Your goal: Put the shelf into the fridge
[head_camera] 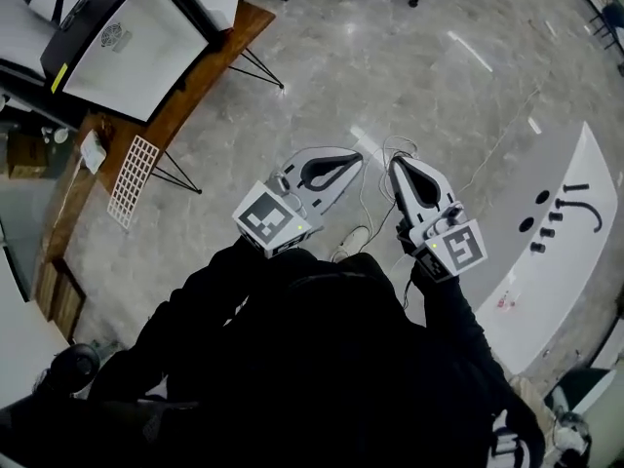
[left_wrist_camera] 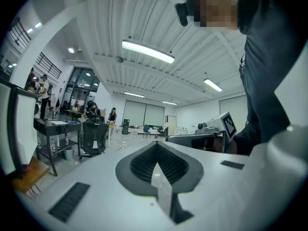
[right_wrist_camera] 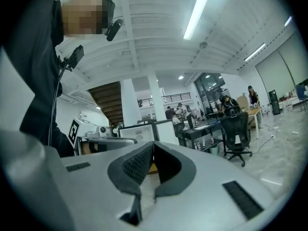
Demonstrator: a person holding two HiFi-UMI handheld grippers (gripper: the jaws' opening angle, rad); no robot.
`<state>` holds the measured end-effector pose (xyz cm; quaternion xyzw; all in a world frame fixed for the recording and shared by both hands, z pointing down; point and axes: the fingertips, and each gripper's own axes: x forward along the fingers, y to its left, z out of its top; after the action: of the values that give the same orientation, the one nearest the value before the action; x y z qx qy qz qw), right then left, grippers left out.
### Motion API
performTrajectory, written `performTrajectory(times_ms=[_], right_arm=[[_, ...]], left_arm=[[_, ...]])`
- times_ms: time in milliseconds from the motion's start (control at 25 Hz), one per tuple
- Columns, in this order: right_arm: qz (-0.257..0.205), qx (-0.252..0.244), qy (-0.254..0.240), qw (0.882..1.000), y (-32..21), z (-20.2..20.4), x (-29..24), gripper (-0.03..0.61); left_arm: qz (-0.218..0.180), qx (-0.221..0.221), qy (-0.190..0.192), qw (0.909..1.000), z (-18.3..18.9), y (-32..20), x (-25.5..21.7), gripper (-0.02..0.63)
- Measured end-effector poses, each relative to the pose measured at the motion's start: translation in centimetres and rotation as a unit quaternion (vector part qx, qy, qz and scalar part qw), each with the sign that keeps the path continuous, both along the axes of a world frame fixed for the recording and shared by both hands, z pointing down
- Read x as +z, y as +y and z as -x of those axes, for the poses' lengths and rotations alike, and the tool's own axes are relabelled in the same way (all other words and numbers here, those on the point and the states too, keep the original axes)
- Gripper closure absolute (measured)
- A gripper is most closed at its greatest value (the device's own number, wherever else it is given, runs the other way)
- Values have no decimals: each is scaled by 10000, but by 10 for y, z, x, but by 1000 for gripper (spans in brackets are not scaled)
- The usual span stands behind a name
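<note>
In the head view the small fridge (head_camera: 136, 42), a black box with a white face, stands on a wooden table (head_camera: 200, 76) at the upper left. The shelf (head_camera: 133, 178), a white wire grid, lies near that table's front edge. Both grippers hang in front of the person's chest, well to the right of the table. My left gripper (head_camera: 357, 157) (left_wrist_camera: 156, 144) is shut and holds nothing. My right gripper (head_camera: 396, 163) (right_wrist_camera: 153, 143) is shut and empty too. Both point outward over the floor, tips close together.
A curved white counter (head_camera: 575, 252) with small dark items lies at the right. Black metal legs (head_camera: 180, 175) stick out beneath the wooden table. Cables (head_camera: 375, 208) trail on the grey floor. An office chair (right_wrist_camera: 237, 134) and dark desks stand further off, with people beyond them.
</note>
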<state>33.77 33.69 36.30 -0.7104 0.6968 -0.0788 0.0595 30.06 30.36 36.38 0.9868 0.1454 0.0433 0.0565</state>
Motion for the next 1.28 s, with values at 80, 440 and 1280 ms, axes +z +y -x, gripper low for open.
performTrajectory(times_ms=[80,440,1280], right_arm=[[-41,-382,-36,9993,-15,6,3,572],[25,-2169,139,9761,-83,86,20,572],[-113,-3836,131,9234,-286,387,15,572]], left_arm=[[-12,-290,3,9996,8,-10,1,607],[-2,-1826,-63,9832,87,-74,9,607],[4,-3302,95,9439,380,-263,25,607]])
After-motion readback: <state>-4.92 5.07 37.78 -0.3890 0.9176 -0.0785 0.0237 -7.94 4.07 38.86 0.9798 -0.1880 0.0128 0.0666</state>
